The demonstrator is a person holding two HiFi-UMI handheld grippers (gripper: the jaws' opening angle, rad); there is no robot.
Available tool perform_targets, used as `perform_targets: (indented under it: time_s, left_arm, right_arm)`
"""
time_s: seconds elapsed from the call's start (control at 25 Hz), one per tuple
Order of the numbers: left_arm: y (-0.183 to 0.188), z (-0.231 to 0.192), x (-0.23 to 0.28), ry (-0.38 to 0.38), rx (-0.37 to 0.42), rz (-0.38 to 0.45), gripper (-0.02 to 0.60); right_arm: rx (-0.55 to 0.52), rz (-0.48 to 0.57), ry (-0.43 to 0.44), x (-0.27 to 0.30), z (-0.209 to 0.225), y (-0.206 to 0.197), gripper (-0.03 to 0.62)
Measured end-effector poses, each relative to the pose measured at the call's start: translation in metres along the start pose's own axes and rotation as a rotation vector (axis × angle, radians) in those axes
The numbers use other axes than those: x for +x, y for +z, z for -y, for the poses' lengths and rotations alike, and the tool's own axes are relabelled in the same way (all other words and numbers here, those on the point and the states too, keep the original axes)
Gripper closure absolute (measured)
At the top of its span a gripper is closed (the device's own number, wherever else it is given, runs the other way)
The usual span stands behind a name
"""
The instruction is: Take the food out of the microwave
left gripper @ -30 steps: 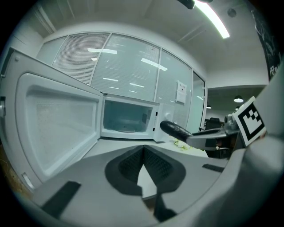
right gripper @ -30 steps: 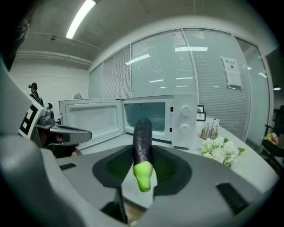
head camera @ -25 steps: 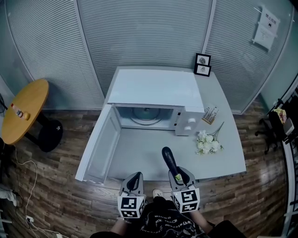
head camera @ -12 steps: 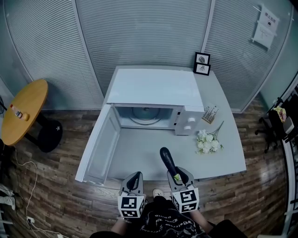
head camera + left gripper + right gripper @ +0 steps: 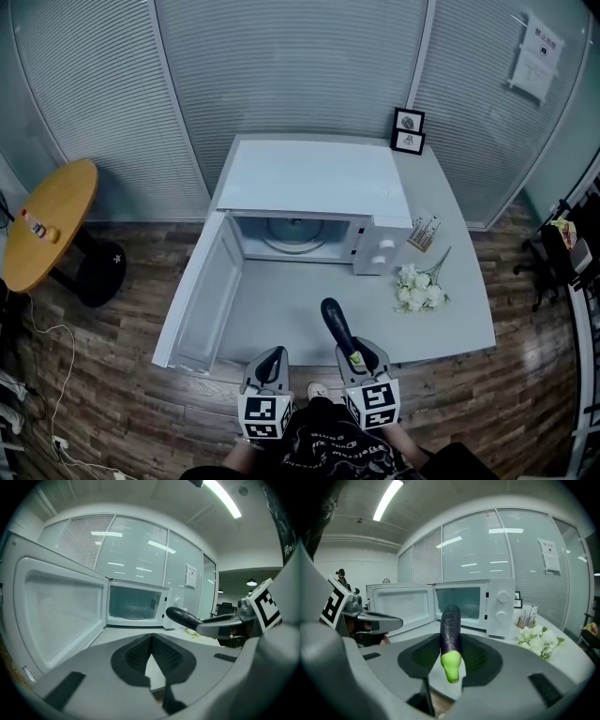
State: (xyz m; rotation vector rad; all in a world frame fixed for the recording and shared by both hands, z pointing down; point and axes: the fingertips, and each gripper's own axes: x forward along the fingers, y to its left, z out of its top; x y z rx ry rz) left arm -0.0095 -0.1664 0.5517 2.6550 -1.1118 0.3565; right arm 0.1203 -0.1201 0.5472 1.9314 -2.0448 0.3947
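The right gripper's (image 5: 451,645) jaws clamp an eggplant (image 5: 450,620) that sticks out ahead of them toward the open microwave (image 5: 500,606). The left gripper's (image 5: 151,641) jaws are together, with nothing between.

Pale grey rectangular table (image 5: 281,319). On it: white microwave oven (image 5: 314,178) at back centre, door open to the left; two small black-framed pictures (image 5: 408,130) behind it; small card stand (image 5: 424,232) just right of it; white flower bunch (image 5: 419,286) near the right edge.
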Motion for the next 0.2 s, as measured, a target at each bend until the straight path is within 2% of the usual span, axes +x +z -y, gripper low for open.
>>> perform_targets:
  time_s: [0.2]
  left_arm:
    - [0.0002, -0.0009, 0.0007, 0.004, -0.001, 0.002, 0.574]
  right_arm:
    - [-0.001, -0.005, 0.001, 0.0008, 0.0002, -0.0015, 0.461]
